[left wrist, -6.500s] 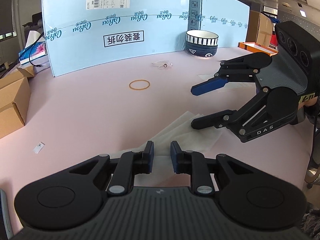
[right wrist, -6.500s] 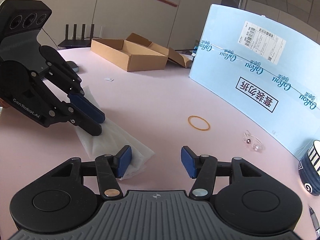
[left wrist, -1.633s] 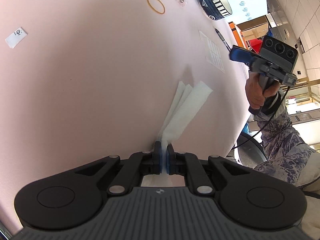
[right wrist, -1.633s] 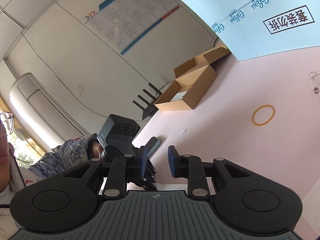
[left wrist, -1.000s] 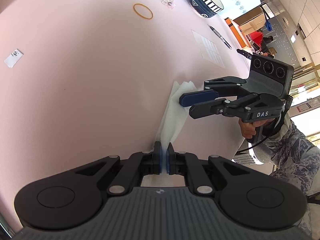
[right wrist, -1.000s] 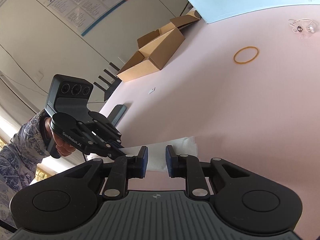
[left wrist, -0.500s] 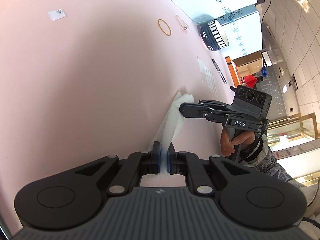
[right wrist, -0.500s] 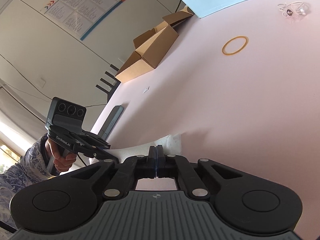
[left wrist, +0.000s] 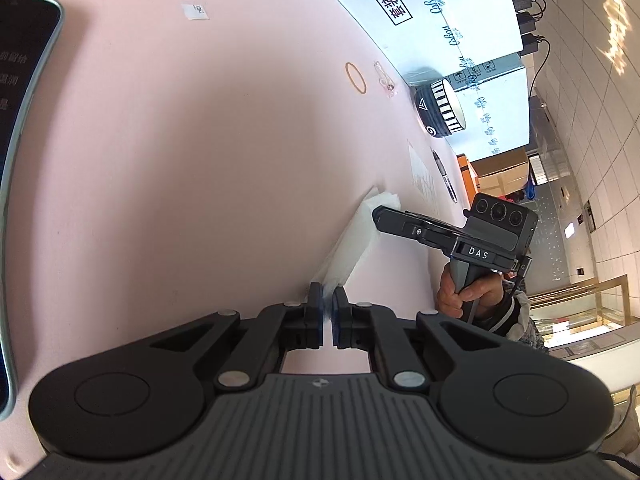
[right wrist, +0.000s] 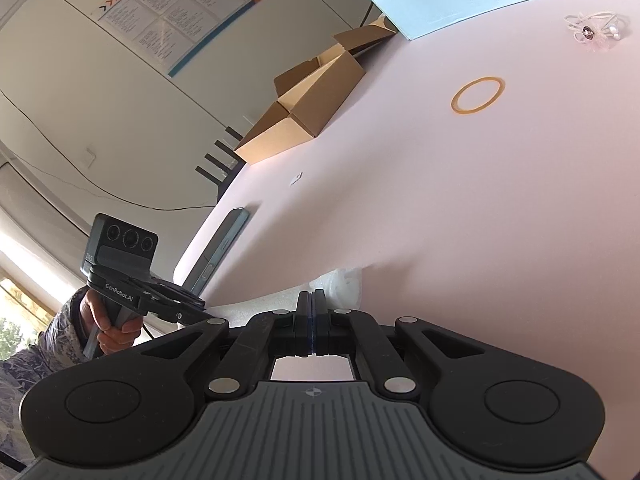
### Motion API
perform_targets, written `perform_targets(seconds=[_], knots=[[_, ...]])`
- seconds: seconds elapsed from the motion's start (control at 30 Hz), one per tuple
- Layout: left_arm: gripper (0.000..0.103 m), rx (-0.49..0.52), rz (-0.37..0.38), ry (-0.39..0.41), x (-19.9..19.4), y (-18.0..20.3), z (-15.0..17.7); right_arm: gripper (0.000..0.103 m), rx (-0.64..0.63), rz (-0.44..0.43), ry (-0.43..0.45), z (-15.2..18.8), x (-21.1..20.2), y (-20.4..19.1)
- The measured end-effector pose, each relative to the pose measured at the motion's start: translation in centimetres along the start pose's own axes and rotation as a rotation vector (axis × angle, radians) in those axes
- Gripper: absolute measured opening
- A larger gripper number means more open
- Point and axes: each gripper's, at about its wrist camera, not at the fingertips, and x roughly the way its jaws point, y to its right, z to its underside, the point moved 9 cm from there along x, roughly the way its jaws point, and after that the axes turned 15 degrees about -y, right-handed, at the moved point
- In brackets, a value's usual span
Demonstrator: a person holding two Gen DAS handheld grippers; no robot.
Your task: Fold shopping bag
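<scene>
The left gripper (left wrist: pixel 327 312) has its jaws drawn almost together on one end of the shopping bag (left wrist: pixel 352 240); a thin white edge shows between the blue pads. The right gripper (right wrist: pixel 311 316) has its jaws fully together, pinching the opposite end, where crumpled film (right wrist: pixel 344 280) bulges just past the tips. The bag runs as a narrow folded strip between the two, along the near edge of the desk (left wrist: pixel 200 140).

Risks from here:
- Slip-out. The film is thin and slick, and each pinch takes only a small margin. A sideways pull could draw an end free.
- Layer separation. The strip appears to be several loose plies. If only the top plies are caught, the lower ones may fan out and spoil the fold.
- Overhang. The strip lies near the desk edge, so slack could droop off it.
- Tearing, if both ends are tensioned sharply.

Materials and shapes: the bag is white, translucent, soft and creased. The desk surface is matt pink and smooth. Towards the far edge lie a tan rubber band (left wrist: pixel 355 77), a thin flat ring, and a dark glazed bowl (left wrist: pixel 440 110) with white stripes. A phone (right wrist: pixel 214 254), rigid and glossy, lies near the left corner, well apart from the bag.
</scene>
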Motion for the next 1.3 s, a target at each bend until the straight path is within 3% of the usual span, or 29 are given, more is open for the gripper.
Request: perform_targets(seconds=[0.07,0.2,0.3,0.4,0.53,0.6,0.8,1.0,1.3], knots=[[0.007,0.08,-0.061,0.029,-0.8,2.2,0.3,0.0,-0.009,0.004,0.002,0.0,0.0,0.0],[0.008,0.241,-0.052,0.21,-4.4,7.7,0.9,0.0,-0.012,-0.003,0.007,0.1,0.0,0.1],[0.018,0.366,-0.043,0.395,-6.7,12.0,0.7,0.0,-0.009,-0.014,0.011,0.1,0.0,0.2],[0.025,0.44,-0.037,0.464,-5.9,14.1,0.2,0.0,-0.022,0.0,0.014,0.1,0.1,0.1],[0.023,0.397,-0.178,0.411,-0.5,12.6,-2.2,0.0,-0.025,-0.001,0.019,0.2,0.0,0.1],[0.018,0.383,-0.209,0.404,1.4,11.2,-2.9,0.0,-0.02,-0.01,0.019,0.2,0.0,0.2],[0.018,0.375,-0.317,0.371,4.1,8.6,-2.9,0.0,-0.015,-0.02,0.021,0.2,0.0,0.3],[0.021,0.41,-0.377,0.352,4.9,7.1,-2.5,0.0,-0.011,-0.029,0.024,0.2,-0.1,0.3],[0.021,0.461,-0.392,0.411,5.3,6.8,-1.5,0.0,-0.005,-0.033,0.03,0.2,-0.1,0.3]])
